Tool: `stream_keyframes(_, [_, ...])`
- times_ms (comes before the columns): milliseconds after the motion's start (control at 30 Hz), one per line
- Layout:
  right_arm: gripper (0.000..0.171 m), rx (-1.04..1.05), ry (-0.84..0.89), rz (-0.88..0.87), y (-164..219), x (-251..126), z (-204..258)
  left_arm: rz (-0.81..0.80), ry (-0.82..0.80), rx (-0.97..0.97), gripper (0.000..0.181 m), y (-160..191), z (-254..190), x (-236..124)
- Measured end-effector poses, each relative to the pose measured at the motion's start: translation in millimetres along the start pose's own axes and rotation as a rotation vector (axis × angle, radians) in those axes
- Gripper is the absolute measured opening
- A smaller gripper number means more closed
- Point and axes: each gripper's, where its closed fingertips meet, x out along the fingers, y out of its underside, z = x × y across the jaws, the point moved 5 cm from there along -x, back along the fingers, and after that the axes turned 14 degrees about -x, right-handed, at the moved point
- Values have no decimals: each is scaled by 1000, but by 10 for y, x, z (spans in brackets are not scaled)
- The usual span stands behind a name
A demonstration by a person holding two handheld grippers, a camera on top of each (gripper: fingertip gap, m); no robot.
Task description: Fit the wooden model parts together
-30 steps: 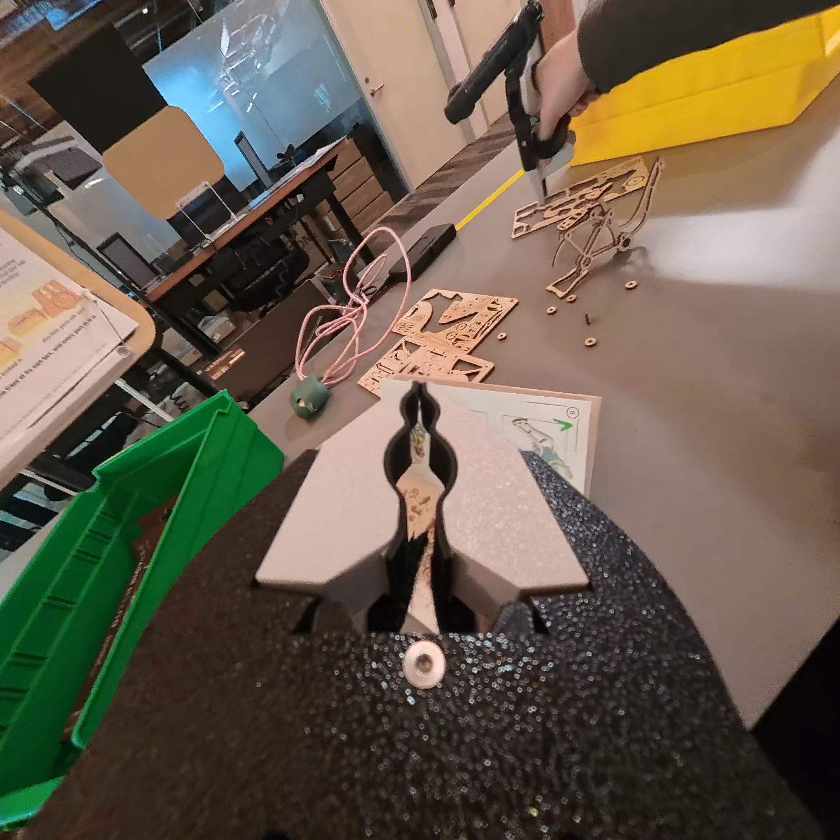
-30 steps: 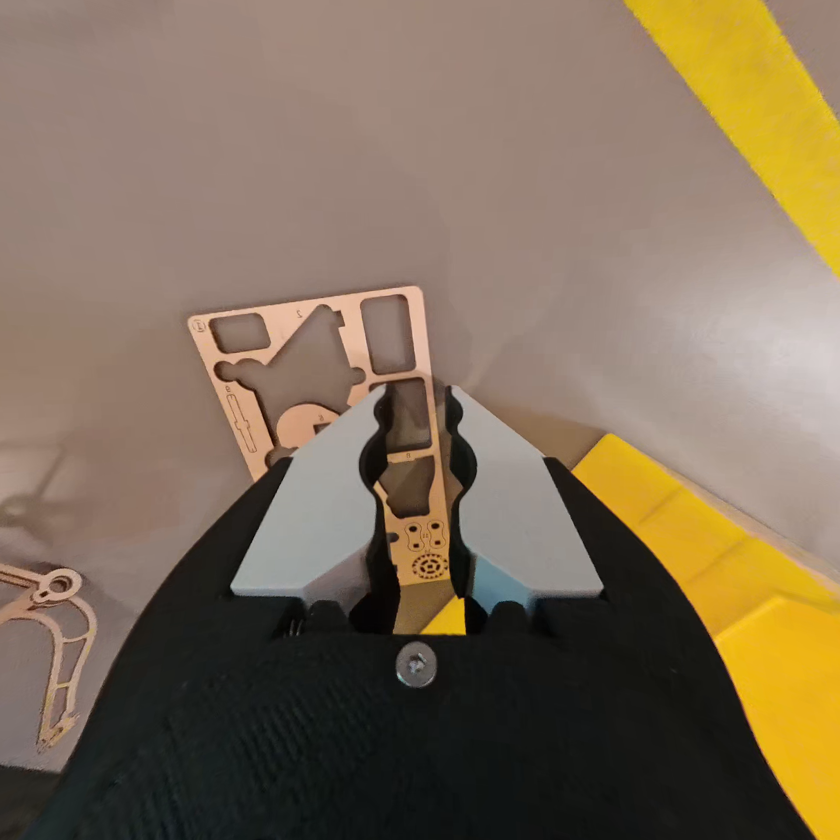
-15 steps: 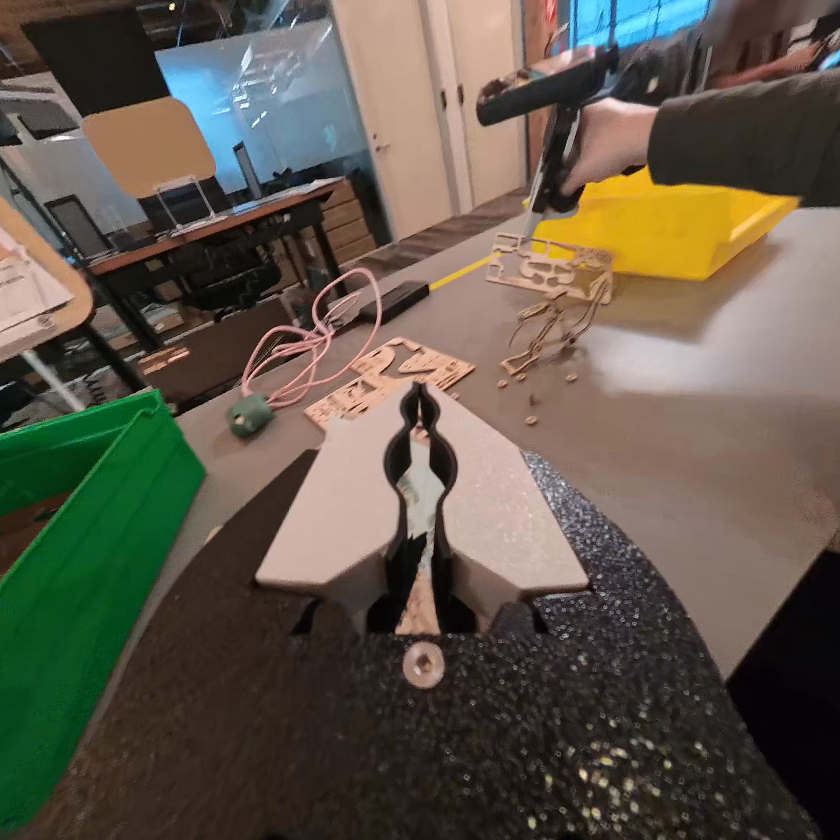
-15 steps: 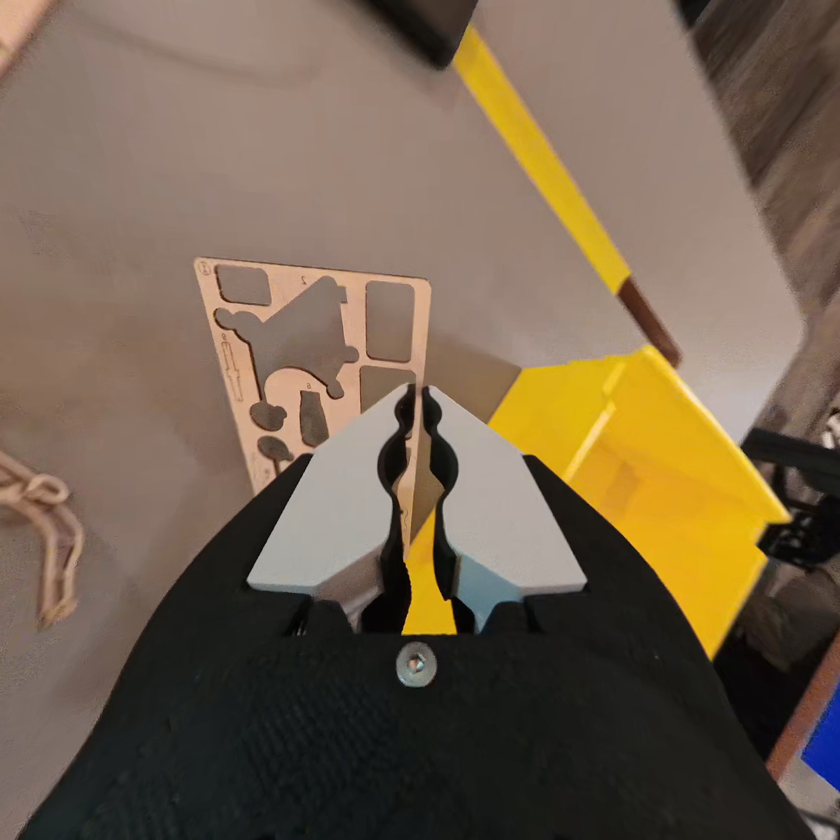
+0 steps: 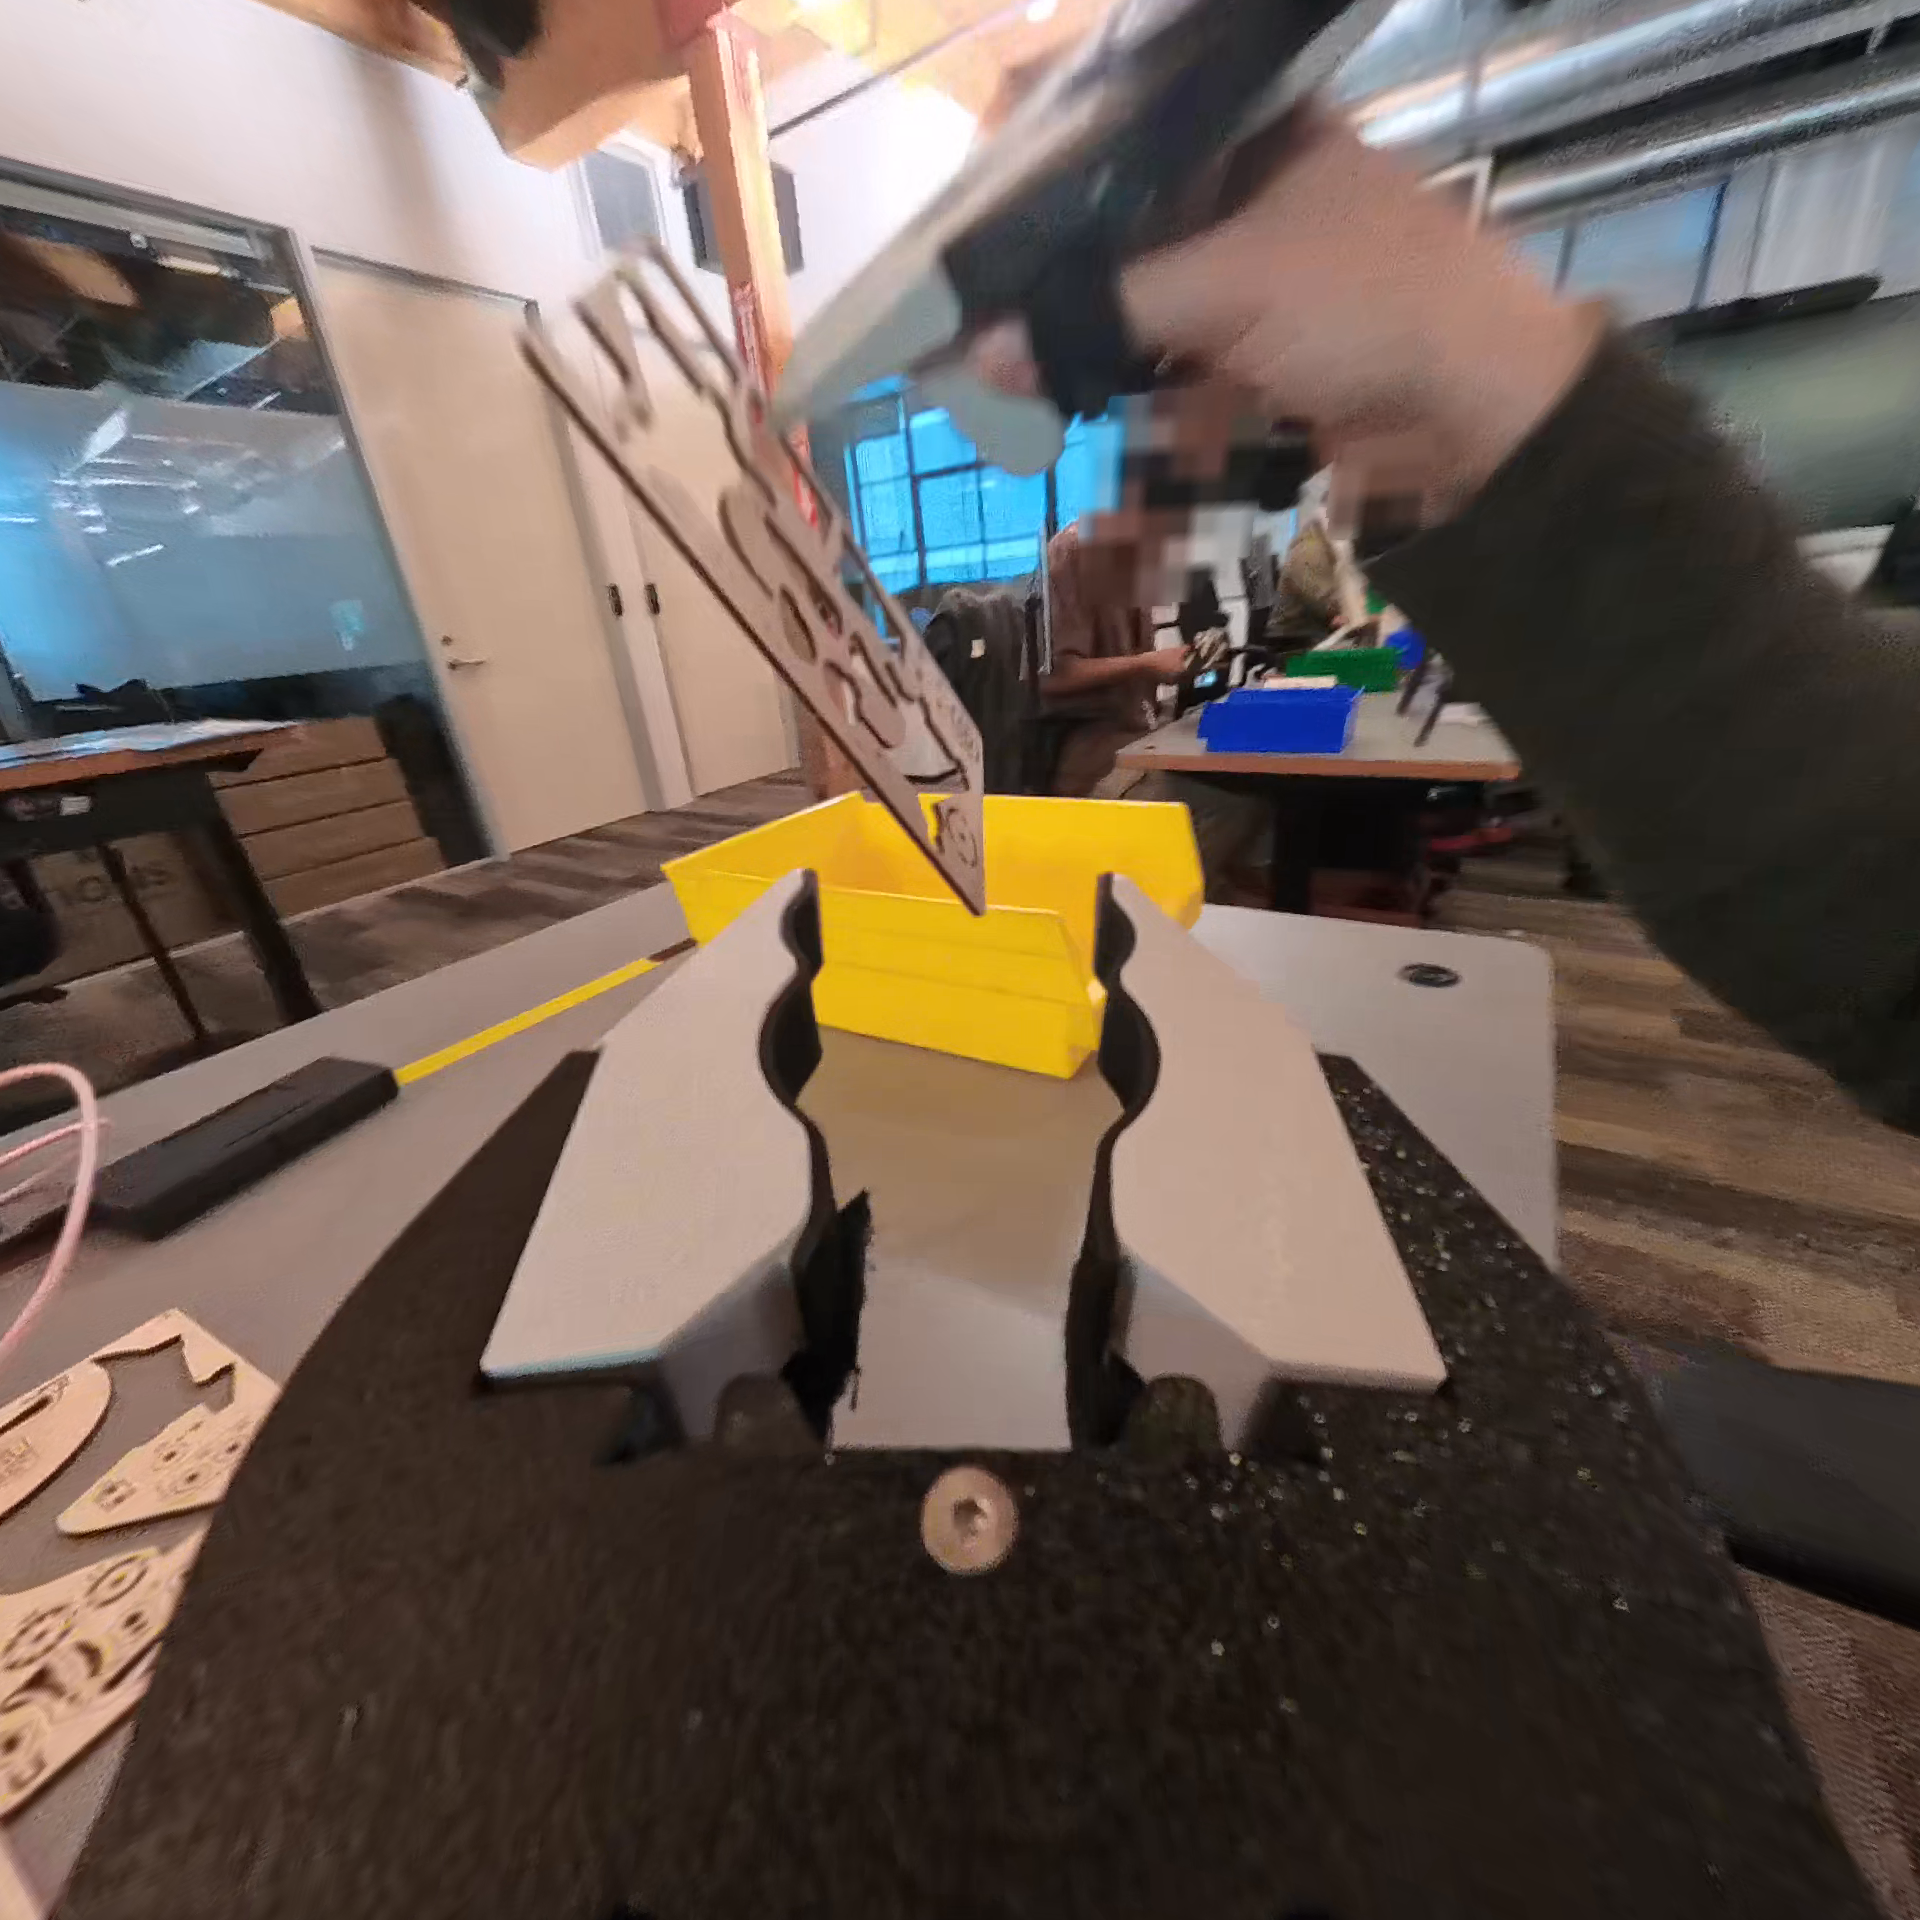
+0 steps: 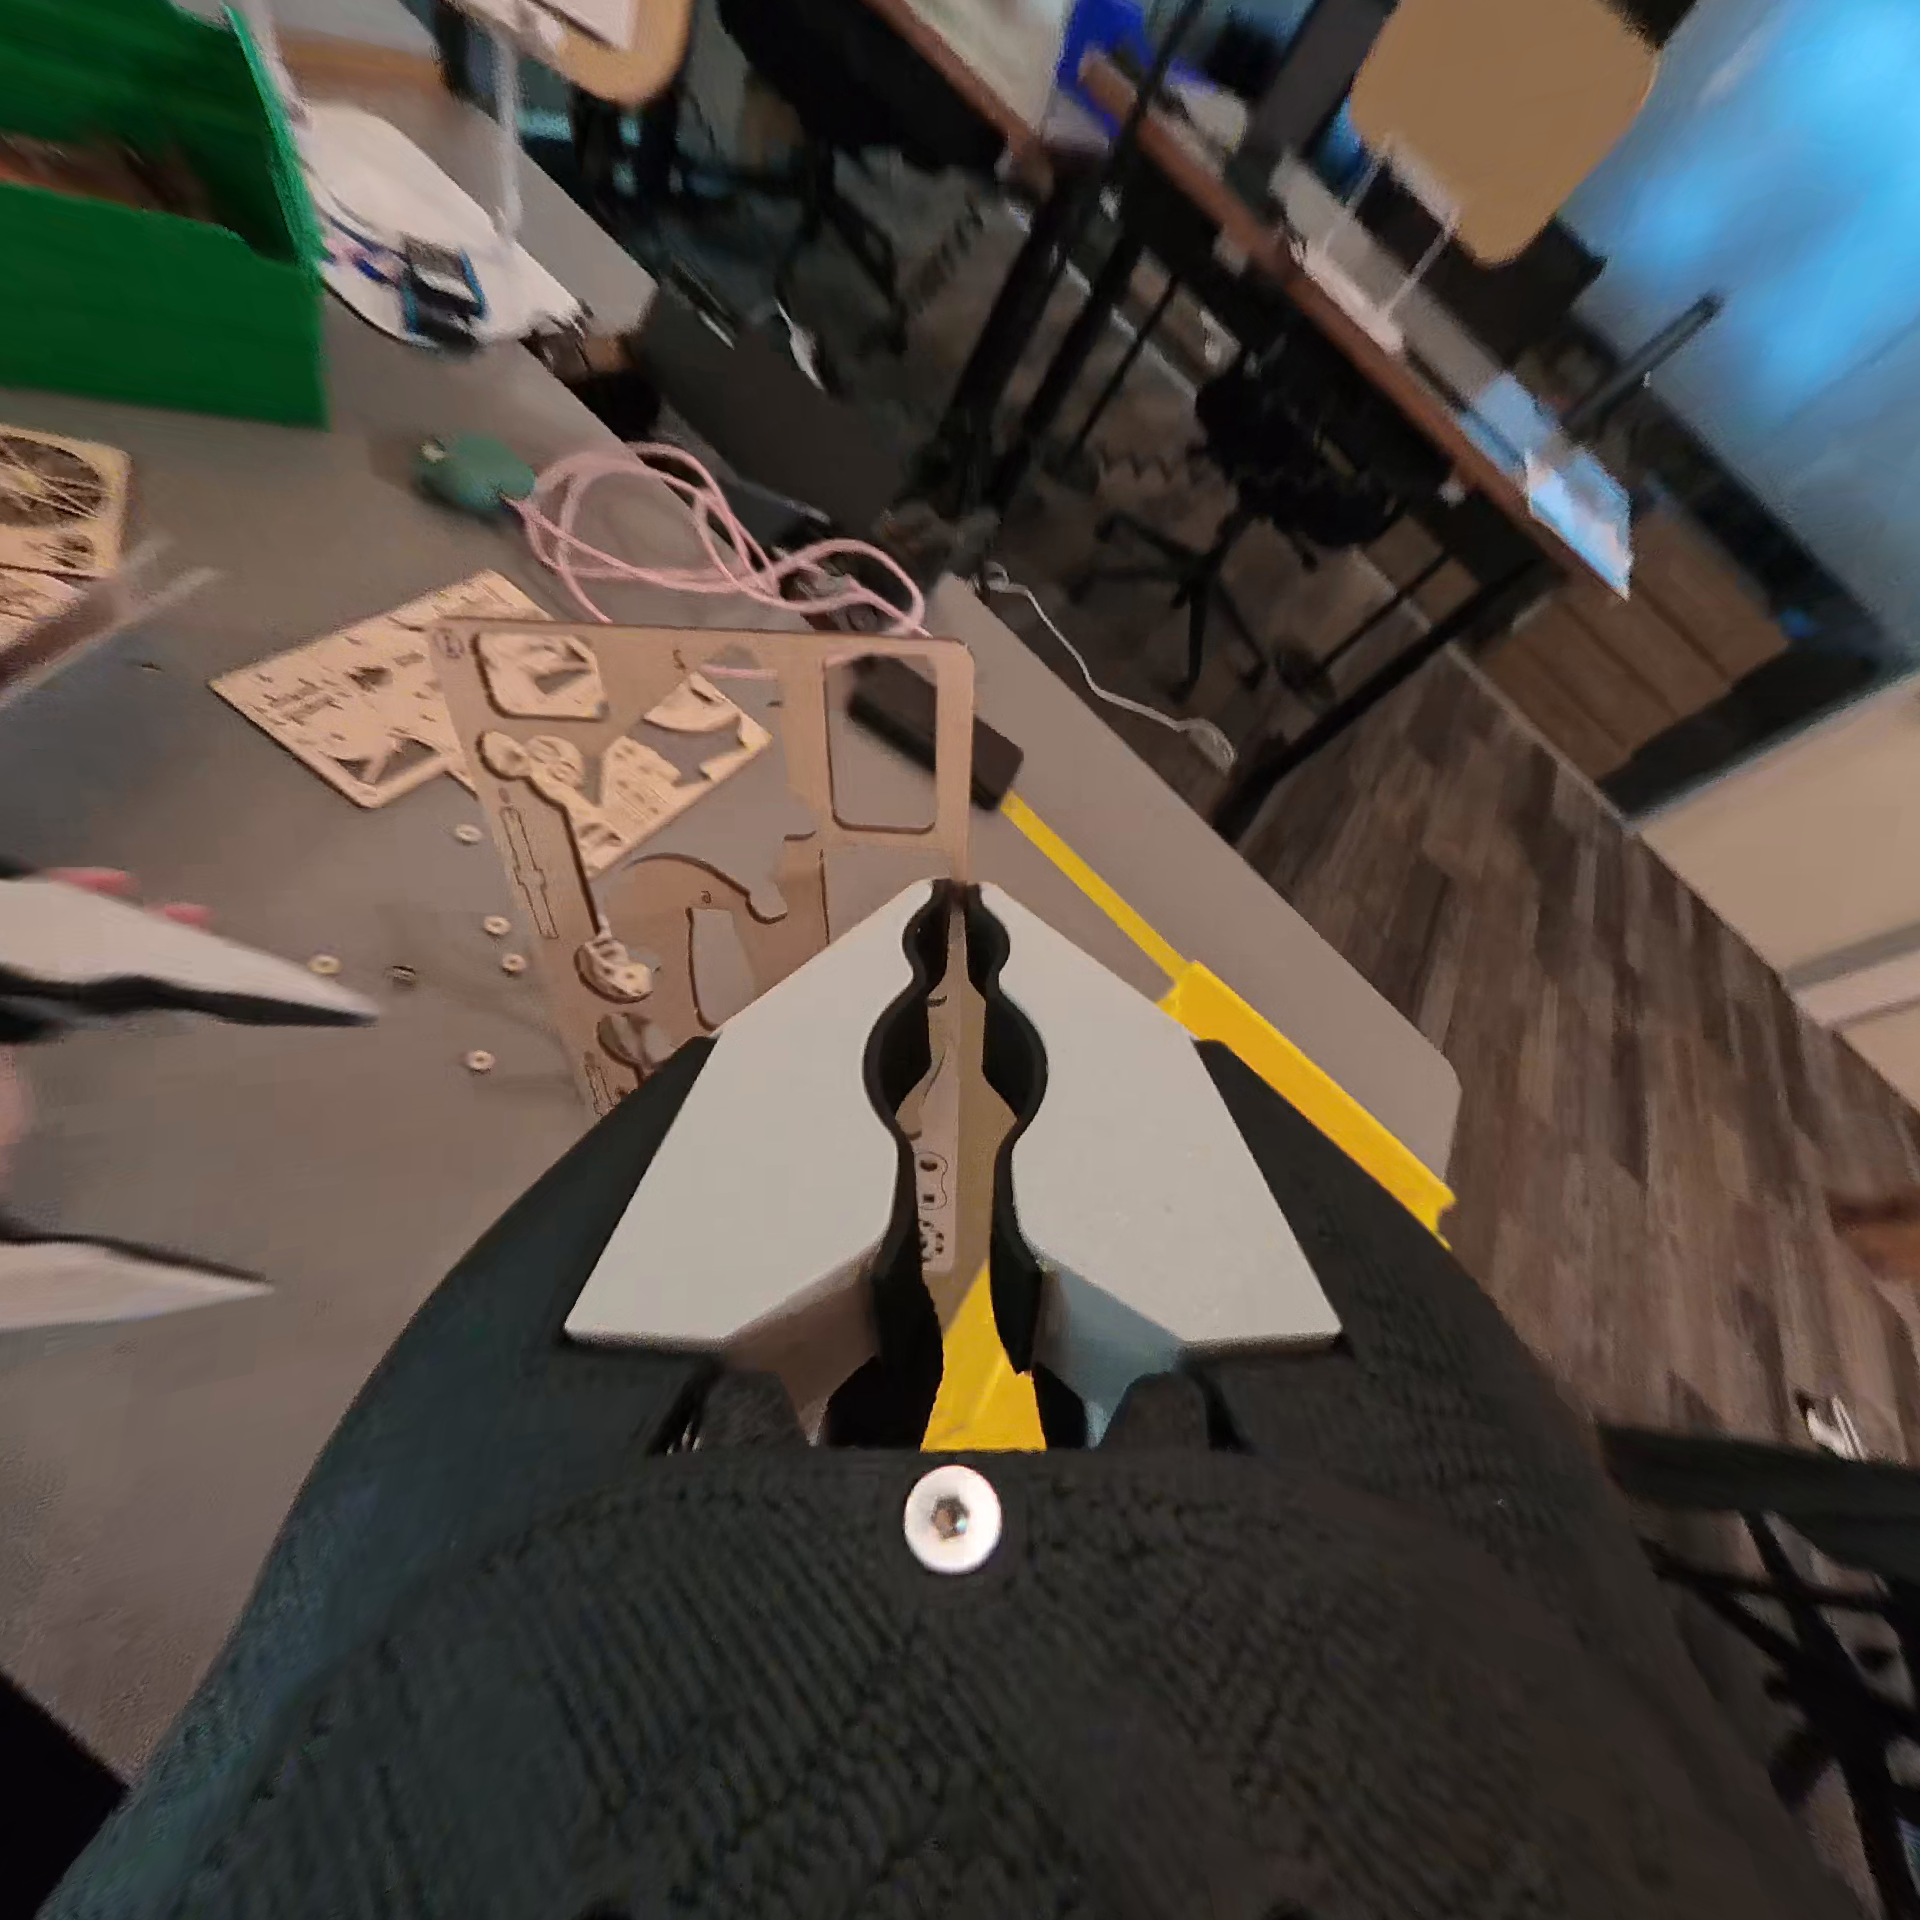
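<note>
Clearly, the thin, flat laser-cut plywood sheet (image 6: 717, 821) we carry is light and stiff but brittle: most of its parts are already punched out, so only narrow bridges of wood frame the cut-outs, and these would likely snap if twisted. Our right gripper (image 6: 956, 894) has its jaws closed on the sheet's solid border strip near one corner, which looks like the safest hold. The sheet is pale tan with dark scorched edges, a rounded rectangular window near the grip and curved, animal-like holes farther out.

Taking the yellow plastic bin (image 5: 935, 935) as landmark, the sheet hangs tilted in the air above it, its lower corner dipping toward the bin's near rim. Our left gripper (image 5: 961, 914) waits on the near side of the bin, over the grey table (image 5: 1455, 1018), jaws spread wide and holding nothing. More wooden part sheets (image 5: 94, 1455) lie on the table to the left of the bin.
</note>
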Motion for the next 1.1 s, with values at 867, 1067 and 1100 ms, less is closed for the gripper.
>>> stream_keyframes(867, [21,631,-1040,-595,487,-134,1398,167,475,-585,0,195,27,-317])
stream_keyframes(1067, [2,620,-1033,-609,591,-100,1467,143,472,-601,0,200,74,-344])
stream_keyframes(1100, [1,614,-1023,-611,602,-94,1472,146,467,-600,0,208,77,-342])
